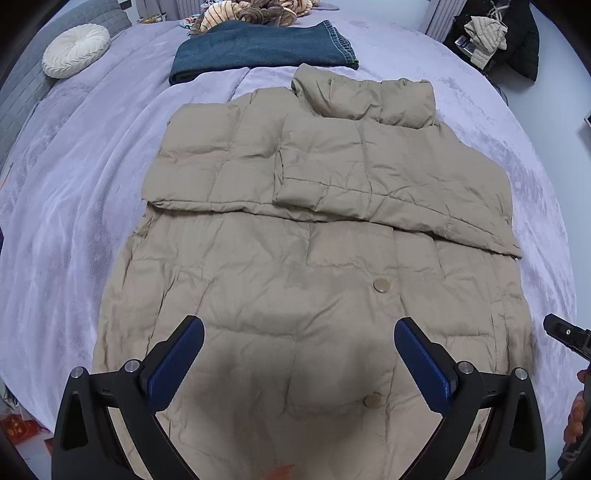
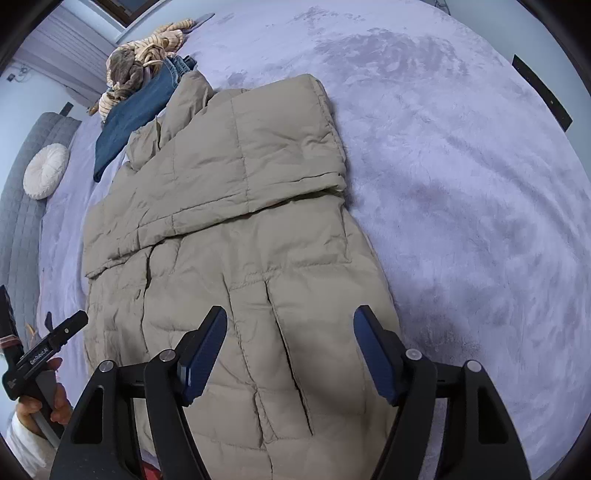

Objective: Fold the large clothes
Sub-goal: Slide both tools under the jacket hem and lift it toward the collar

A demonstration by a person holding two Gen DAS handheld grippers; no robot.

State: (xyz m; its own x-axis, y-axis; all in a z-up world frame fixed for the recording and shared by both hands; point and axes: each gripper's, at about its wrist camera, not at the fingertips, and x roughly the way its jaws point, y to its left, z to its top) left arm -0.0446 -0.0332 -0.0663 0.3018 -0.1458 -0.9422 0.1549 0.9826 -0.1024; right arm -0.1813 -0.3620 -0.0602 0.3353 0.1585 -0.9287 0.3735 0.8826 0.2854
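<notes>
Jacket [image 1: 295, 266]: beige, quilted, spread flat on the lavender bed cover [image 1: 92, 221]; both sleeves folded across the chest, one overlapping the other; collar [image 1: 365, 96] at the far end; two round buttons [image 1: 381, 285] on the near part.
Left gripper [image 1: 299, 362]: above the near part of the jacket, pointing steeply down; blue pads [image 1: 177, 365] wide apart, nothing between them, not touching the fabric.
Right gripper [image 2: 291, 350]: above the jacket's near right side, by a long pocket slit [image 2: 291, 369]; pads apart, nothing clamped, fabric only below.
Hand [image 2: 55, 402]: at the left side of the jacket in the right wrist view, around the handle of the left tool.
Jeans [image 1: 258, 51]: dark blue, folded, just beyond the jacket's collar, touching it in the right wrist view.
Plush toy [image 1: 255, 11]: striped, brown, beyond the jeans from the jacket.
Round cushion [image 1: 75, 50]: white, far left of the jacket, near the grey headboard [image 2: 22, 221].
Dark clothes pile [image 1: 498, 40]: far right of the jacket, off the bed.
</notes>
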